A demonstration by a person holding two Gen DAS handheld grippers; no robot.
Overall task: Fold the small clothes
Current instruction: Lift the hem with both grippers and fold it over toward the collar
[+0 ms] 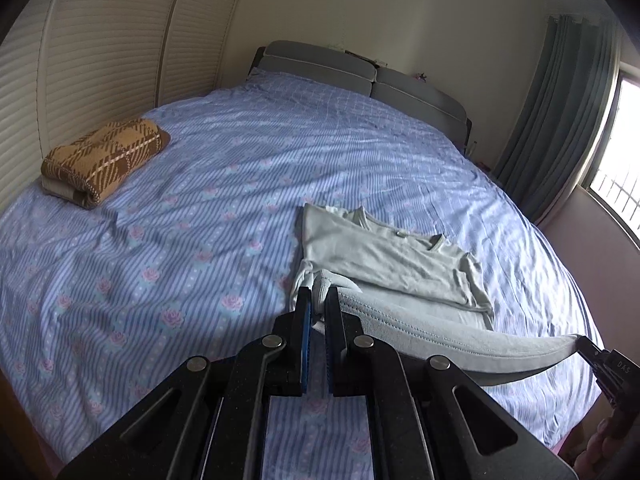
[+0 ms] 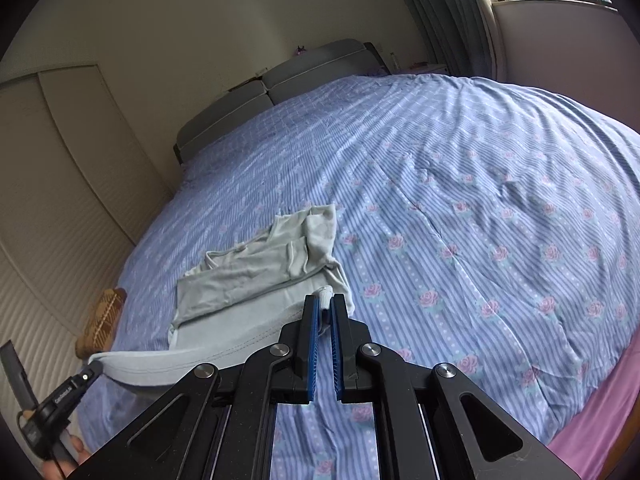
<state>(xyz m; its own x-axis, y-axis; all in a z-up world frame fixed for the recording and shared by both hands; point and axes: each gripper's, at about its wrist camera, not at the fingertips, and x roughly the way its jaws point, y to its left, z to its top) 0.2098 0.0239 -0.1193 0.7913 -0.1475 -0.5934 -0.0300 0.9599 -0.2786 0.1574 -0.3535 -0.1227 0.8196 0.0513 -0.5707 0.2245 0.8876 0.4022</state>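
Mid-fold: left claw (image 1: pixel 319 300) and right claw (image 2: pixel 325 304) each clamped on pale T-shirt (image 1: pixel 384 256) hem corners, sleeves already tucked ahead; lengthwise fold left

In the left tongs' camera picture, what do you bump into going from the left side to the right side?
Brown checked blanket → left tongs pinching the shirt's hem → pale green shirt → right tongs → grey-green curtain → window.

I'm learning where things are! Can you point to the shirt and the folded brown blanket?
Light green shirt (image 1: pixel 384 252): left wrist view, chest panel.
Brown plaid blanket (image 1: pixel 108 156): left wrist view, top face.
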